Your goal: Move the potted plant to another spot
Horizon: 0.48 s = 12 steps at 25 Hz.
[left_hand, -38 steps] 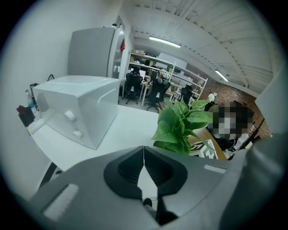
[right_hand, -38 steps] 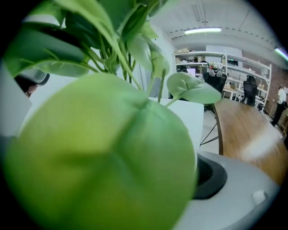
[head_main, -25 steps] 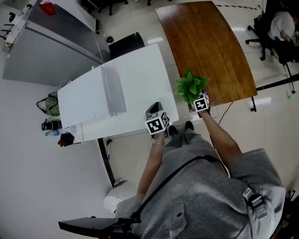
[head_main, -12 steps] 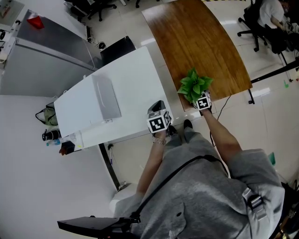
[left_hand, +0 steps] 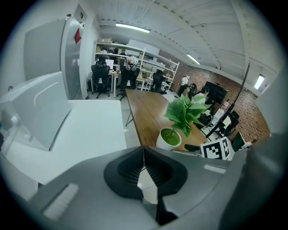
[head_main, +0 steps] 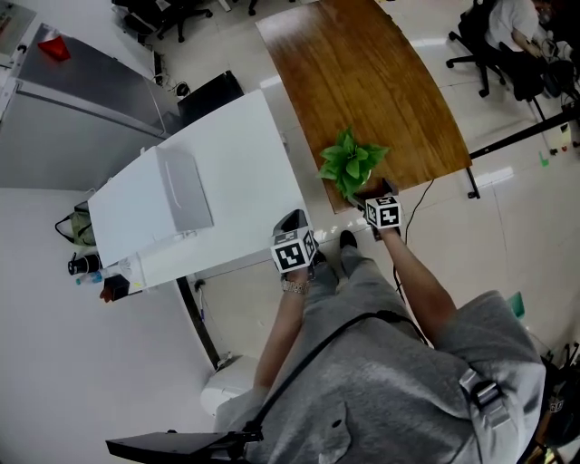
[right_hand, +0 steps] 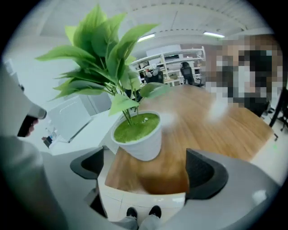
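Note:
The potted plant (head_main: 349, 163), green leaves in a white pot (right_hand: 137, 137), stands on the near corner of the wooden table (head_main: 362, 82). My right gripper (head_main: 376, 201) is just in front of it at the table's edge, open. Its jaws stand wide apart with the pot beyond them, not between them (right_hand: 146, 173). My left gripper (head_main: 292, 231) hovers at the near edge of the white table (head_main: 227, 154), shut with nothing in it (left_hand: 144, 166). From the left gripper view the potted plant (left_hand: 173, 134) shows to the right.
A flat grey box (head_main: 181, 186) lies on the white table. A narrow strip of floor (head_main: 304, 154) separates the two tables. A grey cabinet (head_main: 82, 109) stands at the left, and office chairs and a seated person (head_main: 507, 27) are at the far right.
My right gripper has drawn back a little from the plant toward the table's edge. The head view has shifted, and the left gripper keeps its place.

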### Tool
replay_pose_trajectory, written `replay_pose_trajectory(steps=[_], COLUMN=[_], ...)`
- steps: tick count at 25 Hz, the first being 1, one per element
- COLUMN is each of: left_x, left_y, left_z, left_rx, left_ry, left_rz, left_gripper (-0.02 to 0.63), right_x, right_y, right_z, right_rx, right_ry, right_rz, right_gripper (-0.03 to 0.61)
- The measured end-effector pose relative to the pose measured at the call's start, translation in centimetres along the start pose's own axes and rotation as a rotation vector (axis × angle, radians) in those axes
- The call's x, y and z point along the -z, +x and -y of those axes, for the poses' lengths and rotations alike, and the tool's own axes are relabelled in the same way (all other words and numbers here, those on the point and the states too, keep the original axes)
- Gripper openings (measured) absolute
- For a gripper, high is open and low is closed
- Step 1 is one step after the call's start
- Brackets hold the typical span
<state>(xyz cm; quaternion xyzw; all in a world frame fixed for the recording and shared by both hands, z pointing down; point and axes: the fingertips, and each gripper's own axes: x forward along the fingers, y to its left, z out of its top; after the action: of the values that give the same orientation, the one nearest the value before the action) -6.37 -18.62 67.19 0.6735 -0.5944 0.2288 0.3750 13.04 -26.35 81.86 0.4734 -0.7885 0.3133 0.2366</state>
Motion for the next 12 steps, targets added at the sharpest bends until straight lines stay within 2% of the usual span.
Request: replay_pose_trajectory(steps=[1, 3, 5, 7, 12], left_x=[0.7, 1.9, 2.9, 3.5, 5.9], left_y=[-0.3, -0.9, -1.9, -3.0, -7.5], left_z=[0.3, 0.9, 1.2, 1.5, 1.9], left_rx=[0.002, 0.012, 0.023, 0.043, 0.093], left_ry=[0.001, 0.008, 0.018, 0.027, 0.043], left_rz=[-0.007, -0.013, -0.007, 0.014, 0.091], left_gripper=[0.020, 0.020, 0.020, 0.020, 0.020], right_x=[0.4, 1.0, 1.6, 1.8, 2.2], right_y=[-1.0, -3.2, -5.1, -6.7, -10.3], right_z=[0.3, 0.5, -0.2, -1.8, -9.7], right_rx=[0.021, 0.074, 0.118, 0.127, 0.056], right_ry=[0.031, 0.075, 0.109, 0.121, 0.086], right_rz=[0.011, 0.043, 0.073, 0.092, 0.098], right_gripper=[0.532, 0.380, 0.169, 0.009, 0.000])
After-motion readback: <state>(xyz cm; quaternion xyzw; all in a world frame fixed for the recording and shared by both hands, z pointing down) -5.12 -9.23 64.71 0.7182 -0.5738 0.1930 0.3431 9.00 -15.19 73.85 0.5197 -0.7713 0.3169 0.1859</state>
